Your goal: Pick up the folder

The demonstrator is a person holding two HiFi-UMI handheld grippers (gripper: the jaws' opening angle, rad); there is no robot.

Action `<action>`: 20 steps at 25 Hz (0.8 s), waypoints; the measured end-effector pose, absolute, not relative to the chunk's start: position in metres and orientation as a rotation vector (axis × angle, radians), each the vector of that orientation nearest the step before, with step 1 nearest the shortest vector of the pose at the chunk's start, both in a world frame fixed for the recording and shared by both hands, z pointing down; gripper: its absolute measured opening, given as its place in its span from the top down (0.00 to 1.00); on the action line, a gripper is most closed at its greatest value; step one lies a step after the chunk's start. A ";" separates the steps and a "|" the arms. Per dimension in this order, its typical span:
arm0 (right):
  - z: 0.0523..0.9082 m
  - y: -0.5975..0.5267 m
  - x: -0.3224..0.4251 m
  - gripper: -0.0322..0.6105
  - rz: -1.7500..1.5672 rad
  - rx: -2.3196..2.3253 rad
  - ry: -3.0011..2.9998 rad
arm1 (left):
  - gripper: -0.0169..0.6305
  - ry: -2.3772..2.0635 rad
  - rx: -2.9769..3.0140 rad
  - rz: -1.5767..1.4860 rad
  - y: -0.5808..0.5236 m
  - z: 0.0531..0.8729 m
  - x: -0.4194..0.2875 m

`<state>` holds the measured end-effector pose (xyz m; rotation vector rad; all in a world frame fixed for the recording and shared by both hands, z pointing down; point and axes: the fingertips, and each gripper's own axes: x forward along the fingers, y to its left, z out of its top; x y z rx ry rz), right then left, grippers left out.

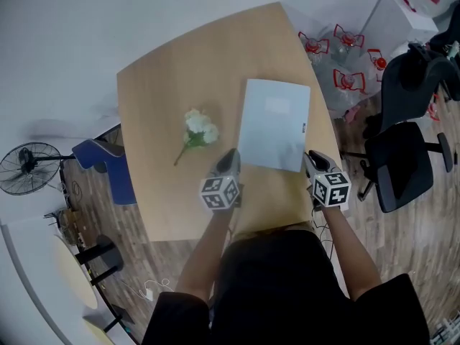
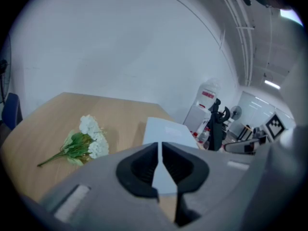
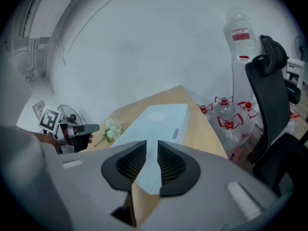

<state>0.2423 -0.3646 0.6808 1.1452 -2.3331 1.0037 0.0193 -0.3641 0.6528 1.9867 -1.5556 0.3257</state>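
Mid-frame, the folder [image 1: 274,124]: flat on the worktop [image 1: 158,85], centre-right, its near edge towards both grippers.
Step in hand: the approach, I'd say. The folder lies thin and flush, so come in low, work a jaw under each near corner, and pinch evenly so it lifts level.
Folder's look: pale bluish-white, closed, faint label patch on the cover.
Left gripper [image 1: 231,155]: by the lower left corner, jaws pressed together, empty.
Right gripper [image 1: 310,157]: by the lower right corner, jaws slightly spread, pinching nothing.
Flowers [image 1: 198,129]: left of the folder, apart.
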 end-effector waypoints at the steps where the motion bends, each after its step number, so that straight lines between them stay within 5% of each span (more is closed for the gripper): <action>1: 0.687 -0.368 0.243 0.83 1.032 1.161 -2.326 | 0.90 -1.543 1.985 0.338 -0.369 0.659 0.020; 6: 0.723 -0.383 0.232 0.66 1.173 1.153 -2.258 | 0.80 -1.452 1.962 0.357 -0.395 0.691 0.020; 10: 0.748 -0.391 0.221 0.53 1.264 1.147 -2.205 | 0.61 -1.343 1.913 0.366 -0.408 0.722 0.019; 16: 0.779 -0.392 0.206 0.43 1.332 1.069 -2.125 | 0.43 -1.209 1.858 0.392 -0.411 0.754 0.021; 20: 0.788 -0.393 0.201 0.40 1.314 1.049 -2.107 | 0.41 -1.148 1.859 0.438 -0.412 0.769 0.021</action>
